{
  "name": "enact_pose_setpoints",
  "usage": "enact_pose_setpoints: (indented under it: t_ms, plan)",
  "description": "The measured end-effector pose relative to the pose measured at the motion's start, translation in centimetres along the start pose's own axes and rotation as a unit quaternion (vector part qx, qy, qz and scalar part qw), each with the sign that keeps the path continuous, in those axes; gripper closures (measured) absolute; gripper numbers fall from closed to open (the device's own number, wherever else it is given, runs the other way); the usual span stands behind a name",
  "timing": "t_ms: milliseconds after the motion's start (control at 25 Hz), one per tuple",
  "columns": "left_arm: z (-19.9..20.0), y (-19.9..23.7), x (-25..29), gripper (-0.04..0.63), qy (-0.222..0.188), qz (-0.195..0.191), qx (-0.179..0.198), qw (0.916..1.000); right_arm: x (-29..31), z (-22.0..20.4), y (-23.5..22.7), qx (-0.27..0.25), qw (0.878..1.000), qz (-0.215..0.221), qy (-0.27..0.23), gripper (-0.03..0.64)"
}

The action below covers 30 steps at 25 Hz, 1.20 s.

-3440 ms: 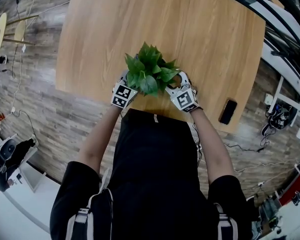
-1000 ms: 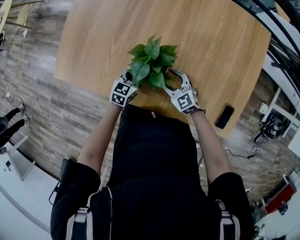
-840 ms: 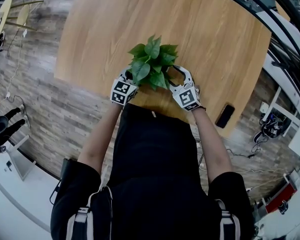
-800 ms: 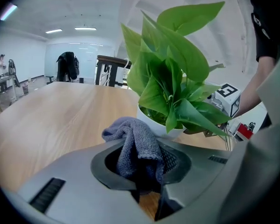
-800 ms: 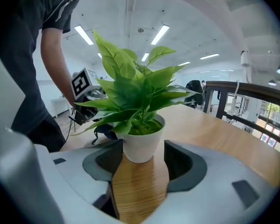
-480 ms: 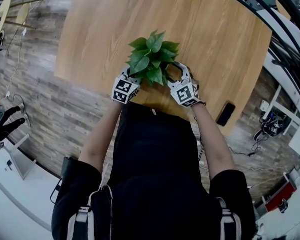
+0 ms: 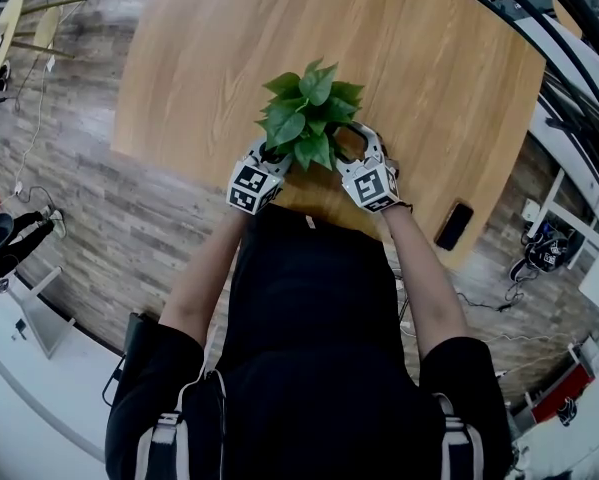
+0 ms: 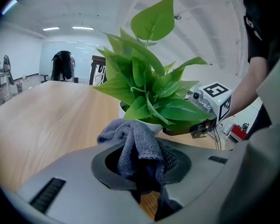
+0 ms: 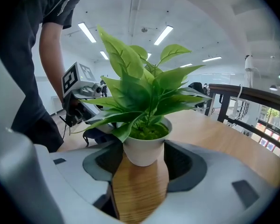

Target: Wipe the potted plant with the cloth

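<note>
The potted plant (image 7: 309, 111) stands near the table's front edge, green leaves above a small white pot (image 9: 144, 149). My right gripper (image 9: 143, 158) has its jaws on both sides of the pot and appears shut on it. My left gripper (image 8: 140, 158) is shut on a bunched grey cloth (image 8: 130, 139), held just in front of the pot's left side under the leaves (image 8: 147, 94). In the head view the left gripper (image 7: 265, 160) and right gripper (image 7: 347, 146) flank the plant; the foliage hides the pot there.
The wooden table (image 7: 409, 58) stretches away beyond the plant. A dark phone (image 7: 454, 226) lies near the front right corner. The person's body is close against the front edge. Black railings (image 7: 569, 78) run past the table's right side.
Both grippers have shifted a little forward toward the plant, the right one most. The cloth stays in the left gripper throughout.
</note>
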State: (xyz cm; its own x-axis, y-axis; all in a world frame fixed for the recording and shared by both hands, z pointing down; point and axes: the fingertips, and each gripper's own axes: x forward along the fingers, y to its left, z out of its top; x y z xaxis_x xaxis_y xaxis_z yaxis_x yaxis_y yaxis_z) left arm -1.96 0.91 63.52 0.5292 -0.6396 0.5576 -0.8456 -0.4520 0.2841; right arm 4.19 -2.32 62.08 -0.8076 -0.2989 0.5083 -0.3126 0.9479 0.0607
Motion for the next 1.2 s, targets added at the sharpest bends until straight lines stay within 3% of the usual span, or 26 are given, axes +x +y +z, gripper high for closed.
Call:
enact_pose_setpoints:
  t_ms: [120, 360, 600, 800, 1200]
  plan:
    - [-0.7, 0.8, -0.1, 0.48, 0.005, 0.006, 0.01, 0.9999, 0.1, 0.1, 0.3, 0.002, 1.0, 0.005, 0.002, 0.359]
    - [-0.2, 3.1, -0.7, 0.48, -0.001, 0.034, -0.011, 0.9994, -0.6, -0.2, 3.5, -0.025, 0.999, 0.038, 0.005, 0.359]
    - [0.4, 3.6, 0.0, 0.48, 0.01, 0.04, 0.003, 0.9991, -0.7, -0.5, 0.5, 0.002, 1.0, -0.016, 0.002, 0.359]
    - [0.5, 4.1, 0.6, 0.482, 0.013, 0.051, 0.032, 0.9981, 0.5, 0.6, -0.2, -0.008, 1.0, -0.002, -0.005, 0.359]
    - [-0.2, 1.5, 0.5, 0.48, 0.022, 0.011, 0.036, 0.9991, 0.6, 0.3, -0.4, 0.008, 1.0, -0.015, 0.007, 0.359]
